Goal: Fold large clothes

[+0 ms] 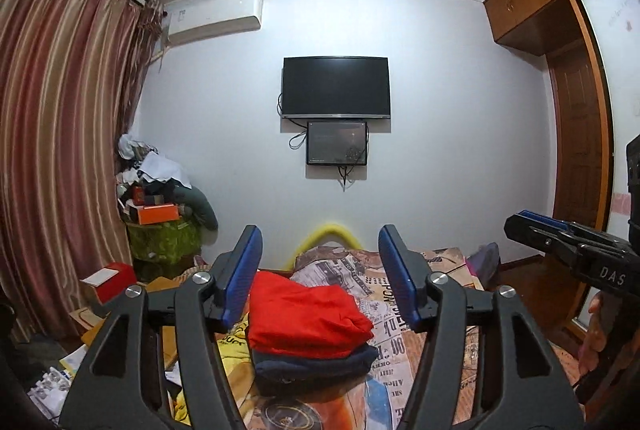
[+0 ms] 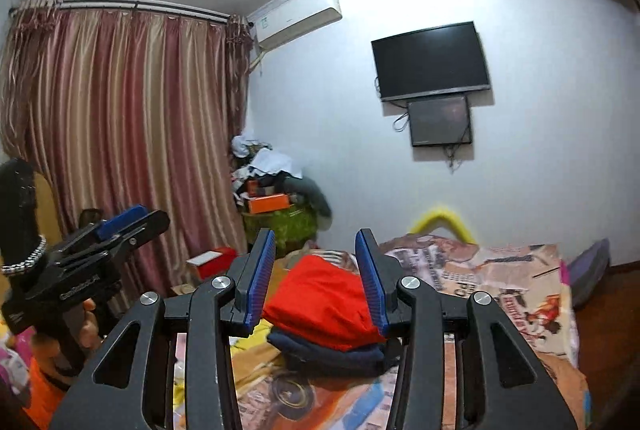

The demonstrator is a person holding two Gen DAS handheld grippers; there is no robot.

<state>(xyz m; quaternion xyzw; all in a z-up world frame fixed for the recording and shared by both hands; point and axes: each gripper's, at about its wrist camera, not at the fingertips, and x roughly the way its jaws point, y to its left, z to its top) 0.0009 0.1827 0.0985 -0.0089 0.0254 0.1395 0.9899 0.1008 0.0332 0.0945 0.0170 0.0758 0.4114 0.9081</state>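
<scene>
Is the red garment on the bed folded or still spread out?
Folded: the red garment lies as a compact layered bundle, stacked on a folded navy garment.

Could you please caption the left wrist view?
Open left gripper above folded red garment stacked on navy garment.

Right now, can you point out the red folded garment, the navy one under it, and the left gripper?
red folded garment [image 1: 304, 314], left wrist view, middle of its top face.
navy garment [image 1: 316, 364], left wrist view, its front folded edge.
left gripper [image 1: 320, 258], left wrist view, midway between its fingertips.
</scene>
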